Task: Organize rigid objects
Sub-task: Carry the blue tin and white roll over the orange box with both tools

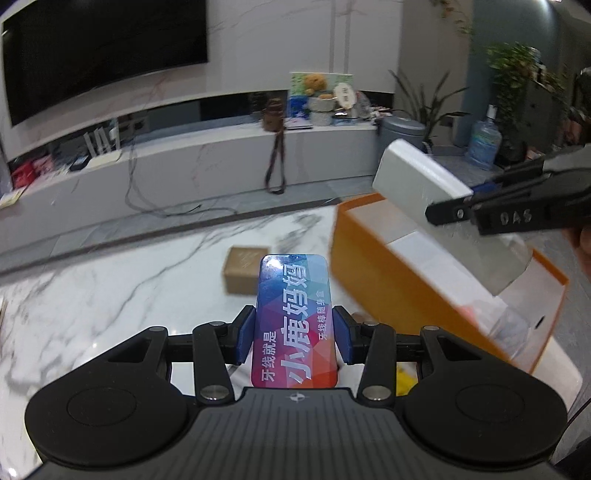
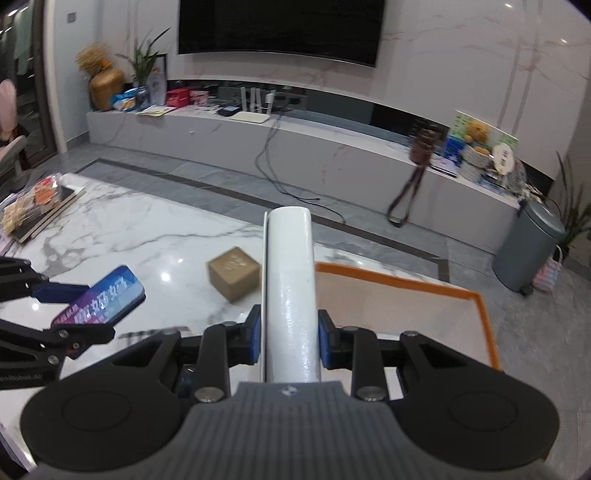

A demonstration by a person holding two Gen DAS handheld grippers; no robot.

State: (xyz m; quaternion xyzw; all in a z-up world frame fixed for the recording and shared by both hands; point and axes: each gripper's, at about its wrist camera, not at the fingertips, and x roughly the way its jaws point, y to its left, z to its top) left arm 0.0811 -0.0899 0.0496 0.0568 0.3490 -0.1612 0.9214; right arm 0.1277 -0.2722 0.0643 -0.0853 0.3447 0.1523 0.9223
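Pinched between left gripper (image 1: 293, 328) fingers, a colourful tin (image 1: 293, 325) is carried; the white box (image 2: 290, 295), gripped by the right gripper (image 2: 290, 339), should be lowered level into the orange tray (image 2: 484, 317).

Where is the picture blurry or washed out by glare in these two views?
Left wrist view: the orange box and white box are smeared by motion, while the colourful tin is sharp. Right wrist view: lamp glare spots on the marble table; the TV edge bows from the fisheye.

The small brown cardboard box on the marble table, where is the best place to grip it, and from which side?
Grip the brown cardboard box across two opposite vertical sides, probably coming from above: it sits flat on the marble table, apart from the orange box, with flat parallel walls.
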